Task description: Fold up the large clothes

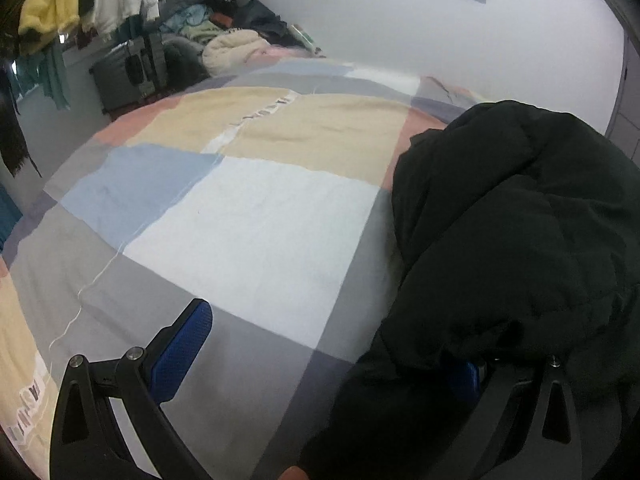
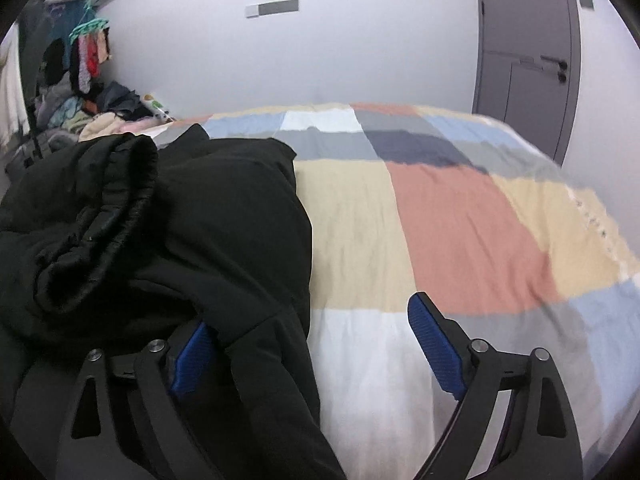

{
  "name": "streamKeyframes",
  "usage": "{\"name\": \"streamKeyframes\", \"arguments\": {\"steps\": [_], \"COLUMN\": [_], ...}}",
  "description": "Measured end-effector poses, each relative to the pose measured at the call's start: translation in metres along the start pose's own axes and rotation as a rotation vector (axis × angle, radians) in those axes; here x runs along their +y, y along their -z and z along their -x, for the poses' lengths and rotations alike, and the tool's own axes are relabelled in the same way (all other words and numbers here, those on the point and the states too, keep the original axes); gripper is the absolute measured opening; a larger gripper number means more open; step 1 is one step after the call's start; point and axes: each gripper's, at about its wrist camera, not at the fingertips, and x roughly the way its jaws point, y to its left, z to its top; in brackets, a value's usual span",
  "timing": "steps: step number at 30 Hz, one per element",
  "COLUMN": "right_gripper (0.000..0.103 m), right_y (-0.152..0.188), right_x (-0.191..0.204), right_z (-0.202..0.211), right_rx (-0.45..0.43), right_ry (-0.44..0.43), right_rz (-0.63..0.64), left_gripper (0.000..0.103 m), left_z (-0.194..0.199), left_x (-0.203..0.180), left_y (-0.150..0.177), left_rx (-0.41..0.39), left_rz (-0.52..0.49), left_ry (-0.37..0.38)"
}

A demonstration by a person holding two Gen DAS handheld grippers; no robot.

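On the patchwork bedspread we have a bulky black coat bunched in a heap between our two grippers, lying at the near side of the bed. Our left gripper stands wide apart, its left blue pad bare over the quilt while the right pad is half buried under a drooping fold of the coat; nothing is pinched between them. Our right gripper is likewise spread wide, its right pad clear above the white and grey squares and its left pad tucked against the coat's edge, with cloth draped over that finger but not clamped. A ribbed cuff or hem sits rumpled on top of the heap. We judge the fold is only at its start: the coat is crumpled, not laid flat, and neither gripper has a hold. The next move, we think, calls for closing each gripper on a distinct edge, a shoulder or hem, then lifting and drawing the coat out over the open quilt to spread it. Thick padded cloth may slip or bunch, so a deep bite seems wise.
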Motion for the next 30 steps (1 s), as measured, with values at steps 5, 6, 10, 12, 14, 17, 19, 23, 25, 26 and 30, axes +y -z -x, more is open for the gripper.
{"name": "streamKeyframes", "arguments": {"steps": [5, 6, 10, 12, 14, 17, 19, 23, 25, 26, 30], "right_gripper": [0.089, 0.089, 0.089, 0.089, 0.089, 0.090, 0.090, 0.090, 0.091, 0.091, 0.091], "right_y": [0.001, 0.002, -0.004, -0.009, -0.015, -0.025, -0.031, -0.038, -0.038, -0.038, -0.034], "right_x": [0.007, 0.010, 0.028, 0.041, 0.053, 0.065, 0.069, 0.078, 0.083, 0.083, 0.089], "right_z": [0.025, 0.035, 0.078, 0.102, 0.127, 0.164, 0.191, 0.244, 0.279, 0.279, 0.321], "right_rx": [0.012, 0.008, -0.024, -0.056, -0.089, -0.138, -0.166, -0.231, -0.272, -0.272, -0.310], "right_ry": [-0.048, -0.061, -0.119, -0.133, -0.138, -0.160, -0.166, -0.180, -0.178, -0.178, -0.169], "right_rz": [-0.002, -0.005, 0.003, 0.027, 0.047, 0.050, 0.048, 0.054, 0.060, 0.060, 0.080], "left_gripper": [0.103, 0.103, 0.103, 0.103, 0.103, 0.103, 0.103, 0.103, 0.103, 0.103, 0.103], "left_z": [0.034, 0.050, 0.098, 0.127, 0.152, 0.192, 0.219, 0.267, 0.292, 0.303, 0.339], "left_x": [0.000, 0.000, -0.001, -0.002, -0.001, 0.005, 0.010, 0.017, 0.021, 0.022, 0.028], "left_y": [0.001, 0.001, 0.000, -0.001, -0.003, -0.008, -0.011, -0.011, -0.008, -0.006, 0.006], "left_rx": [-0.012, -0.027, -0.090, -0.123, -0.141, -0.169, -0.205, -0.250, -0.274, -0.281, -0.280], "left_rz": [-0.001, 0.003, 0.003, -0.019, -0.029, -0.014, -0.006, 0.010, 0.015, 0.014, -0.001], "left_ry": [0.061, 0.090, 0.150, 0.168, 0.183, 0.229, 0.258, 0.292, 0.318, 0.327, 0.370]}}
